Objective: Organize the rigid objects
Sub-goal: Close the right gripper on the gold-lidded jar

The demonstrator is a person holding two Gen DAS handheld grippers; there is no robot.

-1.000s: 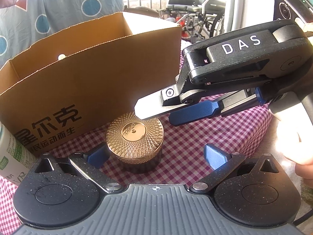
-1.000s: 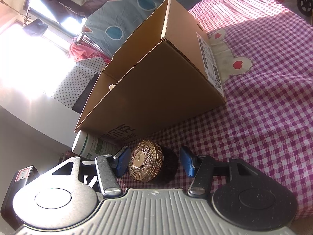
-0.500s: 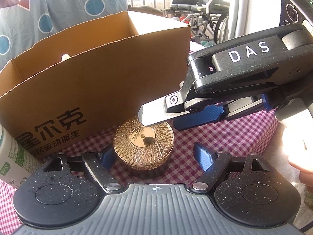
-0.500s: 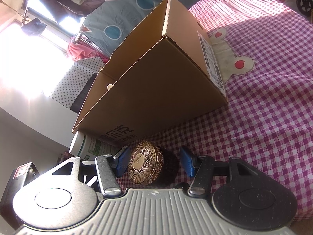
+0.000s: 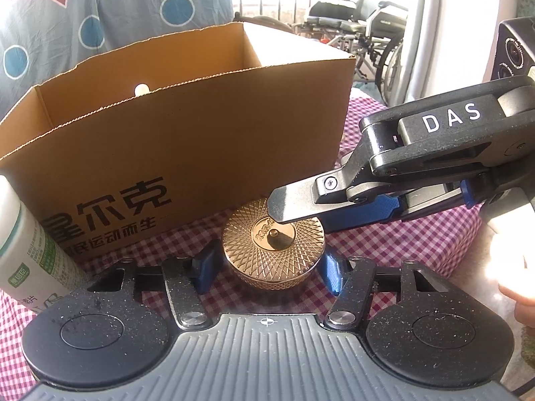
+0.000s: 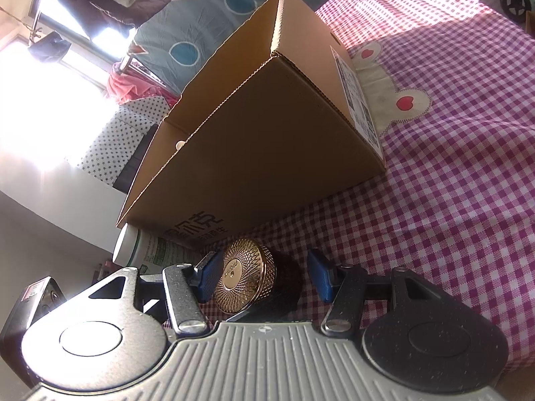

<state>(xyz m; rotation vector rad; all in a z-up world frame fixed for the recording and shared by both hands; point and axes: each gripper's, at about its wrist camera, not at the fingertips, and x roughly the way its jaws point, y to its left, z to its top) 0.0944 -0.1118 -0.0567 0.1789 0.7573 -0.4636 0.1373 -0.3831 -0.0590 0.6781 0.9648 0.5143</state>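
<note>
Standing just beyond both sets of jaws, the cardboard box point(image 5: 187, 140) is open at the top with one long printed wall facing them; probably the destination for loose items, so things wait at its foot. Corrugated brown board, torn wavy rim, a white shipping label on the end wall in the right wrist view.

Bench point(image 6: 451, 173) under everything: covered in a pink-and-white checked cloth, soft-looking, with a cartoon patch to the right of the box.

White bottle point(image 5: 23, 250), left of the left jaws, against the box corner: smooth plastic cylinder, green printed label. Untouched.

Left gripper point(image 5: 267, 267): jaws moderately open, one blue pad on each side of the jar point(image 5: 273, 250); contact cannot be told. Judged a bracing hold to keep the jar from turning or sliding.

Right gripper point(image 6: 264, 275): comes in from the right with jaws one above the other, wide apart, upper finger point(image 5: 294, 205) over the lid centre, lower pad beside the jar wall. No grip made out.

Jar sits on the cloth between both sets of jaws, just before the box wall. Short, round, dark body; gold metallic lid with fine diamond knurling and a smooth centre disc, likely slippery.
</note>
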